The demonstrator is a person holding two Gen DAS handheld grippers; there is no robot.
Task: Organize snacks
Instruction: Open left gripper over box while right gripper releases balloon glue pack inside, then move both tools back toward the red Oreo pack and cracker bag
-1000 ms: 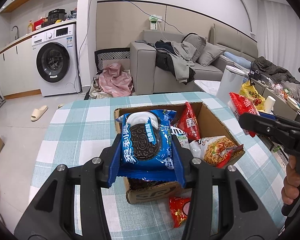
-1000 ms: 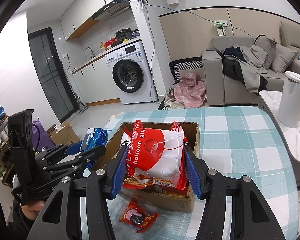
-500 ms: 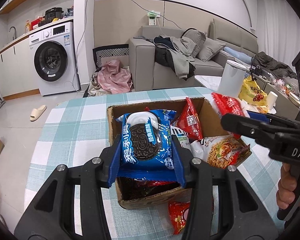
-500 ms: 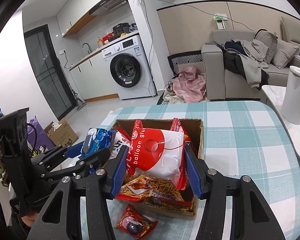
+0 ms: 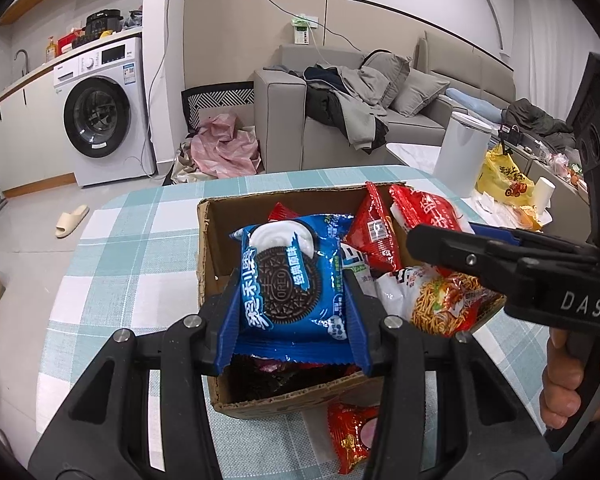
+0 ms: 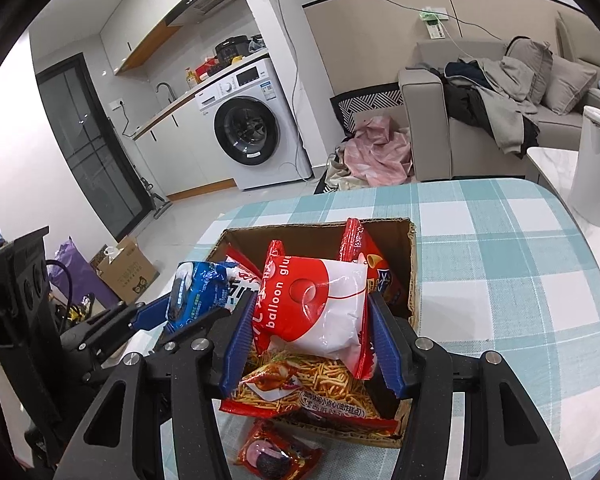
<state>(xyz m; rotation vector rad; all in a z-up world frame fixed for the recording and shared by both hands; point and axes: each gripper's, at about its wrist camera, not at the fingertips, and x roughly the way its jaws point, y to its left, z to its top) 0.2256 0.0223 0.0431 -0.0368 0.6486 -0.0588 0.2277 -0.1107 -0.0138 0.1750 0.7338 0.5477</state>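
- our left gripper (image 5: 290,312) is clamped on the oreo pack (image 5: 290,280), pads pressing its two side edges, and holds it over the near left part of the box (image 5: 208,248).
- our right gripper (image 6: 312,332) is closed on the balloon pack (image 6: 316,312), gripping it by its sides above the box's near right corner.
- we judge both packs light, soft and air-filled; the glossy film looks slippery, so we keep a side grip low on the body, not on the crimped seams.
- the cookies will likely crack under a hard squeeze, so we hold only firmly enough.
- the box is already crowded: a noodle bag (image 6: 304,384) lies over its near rim, and red packs (image 5: 374,236) stand on edge inside.
- a small red pack (image 6: 278,452) lies on the cloth (image 6: 500,280) just before the box; it looks flat and thin, best pinched by an edge.
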